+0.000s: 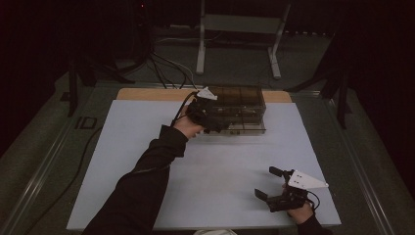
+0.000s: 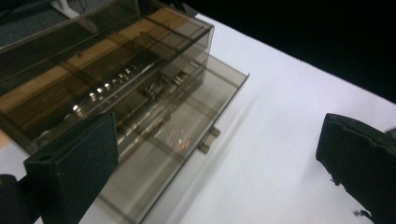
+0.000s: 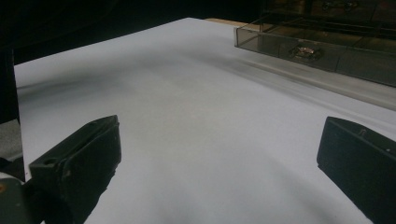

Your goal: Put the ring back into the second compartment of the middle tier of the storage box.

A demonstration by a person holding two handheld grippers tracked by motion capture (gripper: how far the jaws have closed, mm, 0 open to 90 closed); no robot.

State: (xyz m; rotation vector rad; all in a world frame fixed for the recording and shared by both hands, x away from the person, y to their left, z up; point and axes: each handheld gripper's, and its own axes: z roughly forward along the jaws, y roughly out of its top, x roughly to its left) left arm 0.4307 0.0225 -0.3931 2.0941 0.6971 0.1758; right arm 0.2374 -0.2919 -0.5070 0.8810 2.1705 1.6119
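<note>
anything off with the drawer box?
Nothing broken or spilled. The box's bottom drawer stands pulled out, with a small ring lying in it. Left gripper is at the box, open.

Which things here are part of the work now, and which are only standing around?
In the work:
- smoked plastic drawer box
- its pulled-out bottom drawer
- small ring in that drawer
- left gripper, open beside the box

Standing around:
- right gripper, open, idle
- metal stand
</note>
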